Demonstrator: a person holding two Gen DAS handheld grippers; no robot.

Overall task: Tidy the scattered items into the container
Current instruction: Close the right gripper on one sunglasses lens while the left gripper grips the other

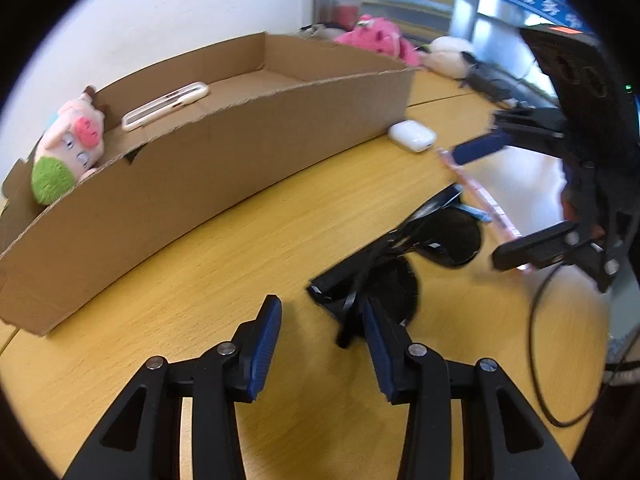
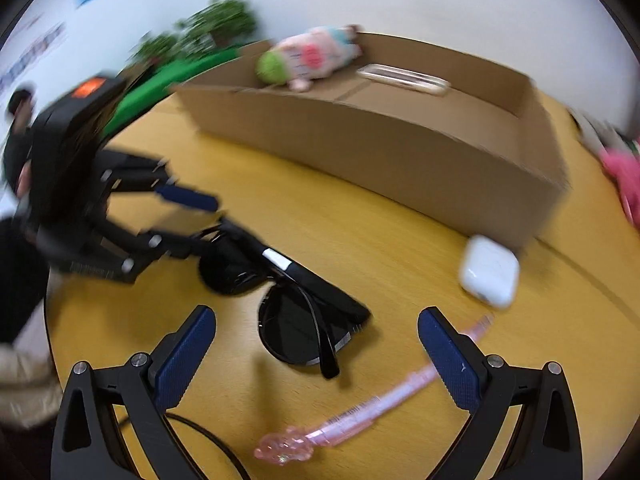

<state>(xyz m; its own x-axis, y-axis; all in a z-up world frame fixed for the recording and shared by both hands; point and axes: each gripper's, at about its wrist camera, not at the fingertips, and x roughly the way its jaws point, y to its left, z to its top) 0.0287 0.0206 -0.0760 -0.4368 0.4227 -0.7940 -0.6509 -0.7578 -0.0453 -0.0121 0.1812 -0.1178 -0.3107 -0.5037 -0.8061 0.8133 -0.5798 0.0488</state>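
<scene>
Black sunglasses (image 1: 404, 256) (image 2: 296, 312) lie folded on the wooden table between both grippers. My left gripper (image 1: 320, 320) is open, its right finger beside one lens. My right gripper (image 2: 316, 336) is open and empty, low over the sunglasses and a pink pen (image 2: 360, 412) (image 1: 480, 200). A white earbud case (image 1: 412, 136) (image 2: 488, 272) sits by the corner of the cardboard box (image 1: 224, 168) (image 2: 400, 152). Inside the box lie a plush pig (image 1: 68, 148) (image 2: 308, 60) and a white phone case (image 1: 166, 106) (image 2: 404, 78).
Pink and white plush toys (image 1: 380, 38) lie behind the box. A black cable (image 1: 536, 344) hangs at the table's right edge. Green plants (image 2: 200, 36) stand beyond the table's far left.
</scene>
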